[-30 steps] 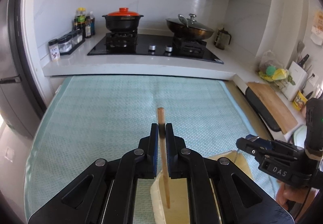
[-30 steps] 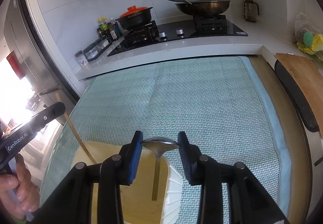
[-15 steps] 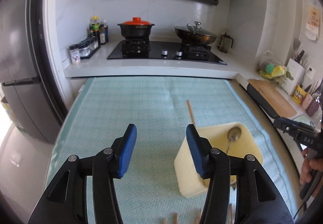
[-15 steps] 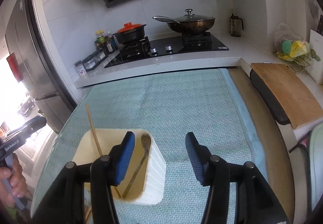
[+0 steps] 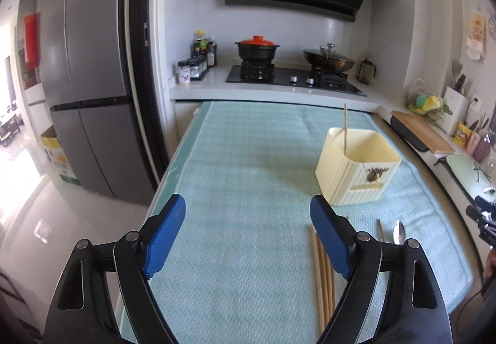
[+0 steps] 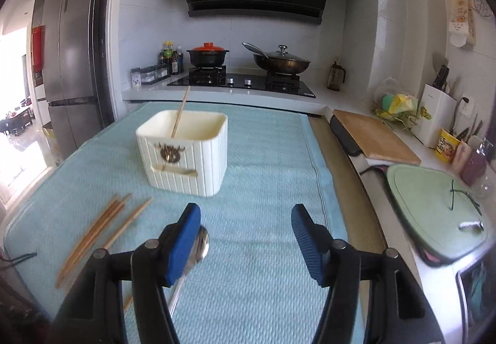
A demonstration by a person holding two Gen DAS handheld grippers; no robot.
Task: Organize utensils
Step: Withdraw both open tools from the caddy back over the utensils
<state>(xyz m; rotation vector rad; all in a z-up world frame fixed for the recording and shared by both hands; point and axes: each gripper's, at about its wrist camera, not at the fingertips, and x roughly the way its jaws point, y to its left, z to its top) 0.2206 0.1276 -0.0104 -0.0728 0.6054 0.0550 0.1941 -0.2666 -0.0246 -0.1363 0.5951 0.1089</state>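
A cream ribbed utensil holder point(image 5: 356, 169) point(image 6: 185, 152) stands on the teal mat point(image 5: 248, 183) with one wooden chopstick point(image 5: 344, 124) point(image 6: 179, 116) sticking up out of it. Several loose chopsticks point(image 5: 322, 275) point(image 6: 96, 229) lie on the mat in front of it. A metal spoon point(image 5: 398, 232) point(image 6: 198, 248) lies beside them. My left gripper point(image 5: 248, 235) is open and empty, above the mat left of the chopsticks. My right gripper point(image 6: 245, 238) is open and empty, with the spoon just under its left finger.
A stove with a red-lidded pot point(image 5: 257, 48) and a wok point(image 6: 280, 62) is on the far counter. A fridge point(image 5: 86, 90) stands left. A wooden board point(image 6: 375, 136), a green board point(image 6: 434, 207) and a knife block point(image 6: 434, 114) are on the right.
Both grippers let go of the chopstick and the spoon into the holder, opened wide and pulled back. The loose chopsticks and a spoon on the mat have come into view.
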